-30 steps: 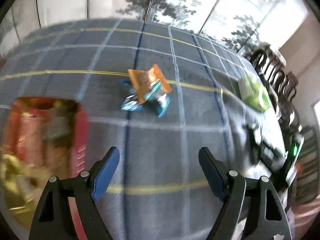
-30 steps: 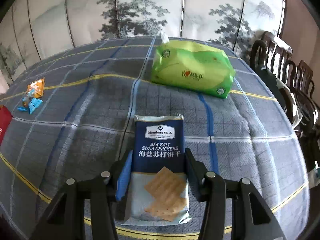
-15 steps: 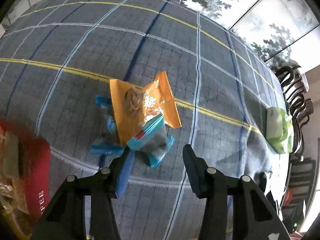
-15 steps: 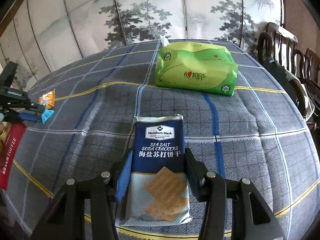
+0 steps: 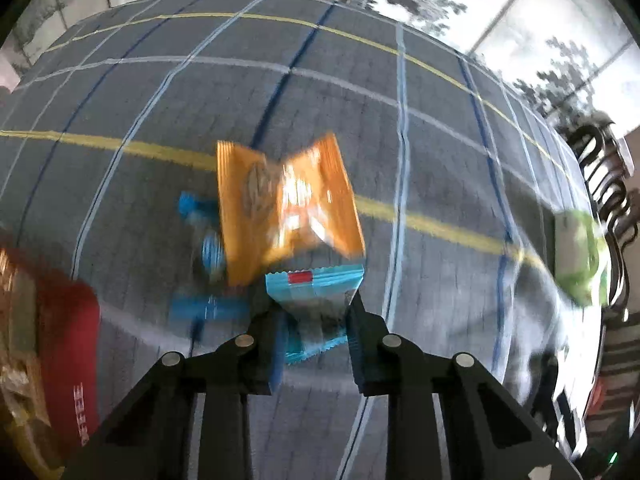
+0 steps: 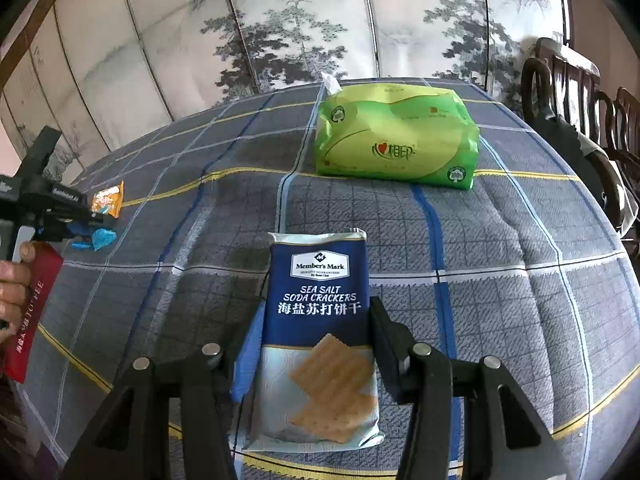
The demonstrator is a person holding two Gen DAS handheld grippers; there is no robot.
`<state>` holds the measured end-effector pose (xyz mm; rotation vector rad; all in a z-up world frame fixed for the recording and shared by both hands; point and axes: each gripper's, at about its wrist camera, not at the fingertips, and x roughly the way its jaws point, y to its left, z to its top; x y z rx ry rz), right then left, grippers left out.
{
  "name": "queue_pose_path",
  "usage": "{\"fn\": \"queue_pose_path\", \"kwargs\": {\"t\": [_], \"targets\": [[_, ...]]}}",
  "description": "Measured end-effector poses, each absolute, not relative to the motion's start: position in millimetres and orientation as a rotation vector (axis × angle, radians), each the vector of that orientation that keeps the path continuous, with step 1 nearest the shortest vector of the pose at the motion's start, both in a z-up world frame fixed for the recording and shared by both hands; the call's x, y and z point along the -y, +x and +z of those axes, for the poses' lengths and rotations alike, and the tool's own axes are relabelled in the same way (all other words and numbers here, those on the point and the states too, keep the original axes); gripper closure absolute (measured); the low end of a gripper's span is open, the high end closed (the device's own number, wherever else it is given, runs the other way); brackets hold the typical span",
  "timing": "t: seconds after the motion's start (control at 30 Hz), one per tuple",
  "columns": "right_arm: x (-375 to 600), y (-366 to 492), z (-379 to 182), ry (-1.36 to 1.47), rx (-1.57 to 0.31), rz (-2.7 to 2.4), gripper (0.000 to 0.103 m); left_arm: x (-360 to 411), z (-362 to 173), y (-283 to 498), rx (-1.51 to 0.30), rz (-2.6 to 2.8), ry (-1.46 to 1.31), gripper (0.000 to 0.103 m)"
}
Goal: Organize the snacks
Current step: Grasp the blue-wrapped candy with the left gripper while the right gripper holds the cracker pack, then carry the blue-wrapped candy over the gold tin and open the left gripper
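Two grips we note: left hand-held gripper [image 5: 314,320] just closed, pinching blue snack packet [image 5: 316,292]; right hand-held gripper [image 6: 316,344] clamps cracker pack [image 6: 318,320] on bench [image 6: 500,240].

On the bench [image 6: 500,240]: one orange snack packet [image 5: 286,208], three small blue-wrapped snacks [image 5: 316,300], one pack of sea salt soda crackers [image 6: 318,332], one green tissue pack [image 6: 396,136], one red toffee box [image 6: 34,308].

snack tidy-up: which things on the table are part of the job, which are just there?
Job:
- blue snack packet, in left gripper
- orange snack packet
- cracker pack, in right gripper
- red box

Just there:
- green tissue pack
- chairs
- checked tablecloth
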<state>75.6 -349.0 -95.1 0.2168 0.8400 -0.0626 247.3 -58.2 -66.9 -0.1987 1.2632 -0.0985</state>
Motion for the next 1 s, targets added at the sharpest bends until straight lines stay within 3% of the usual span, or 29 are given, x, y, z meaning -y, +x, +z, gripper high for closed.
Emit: {"fn": "queue_pose_path", "kwargs": {"t": [0.23, 0.57, 1.0], "targets": [[348.8, 77.0, -95.3, 0.21, -0.843, -0.076, 0.052, 46.7, -34.0, 147.5, -1.174, -0.213, -0.138, 0.08], [339.1, 80.8, -96.1, 0.142, -0.862, -0.116, 0.052, -28.4, 7.5, 46.7, -1.095, -0.186, -0.223, 0.08], [332.6, 82.8, -97.4, 0.093, -0.875, -0.153, 0.053, -124.2, 21.6, 3.1, -1.039, -0.027, -0.225, 0.08]]}}
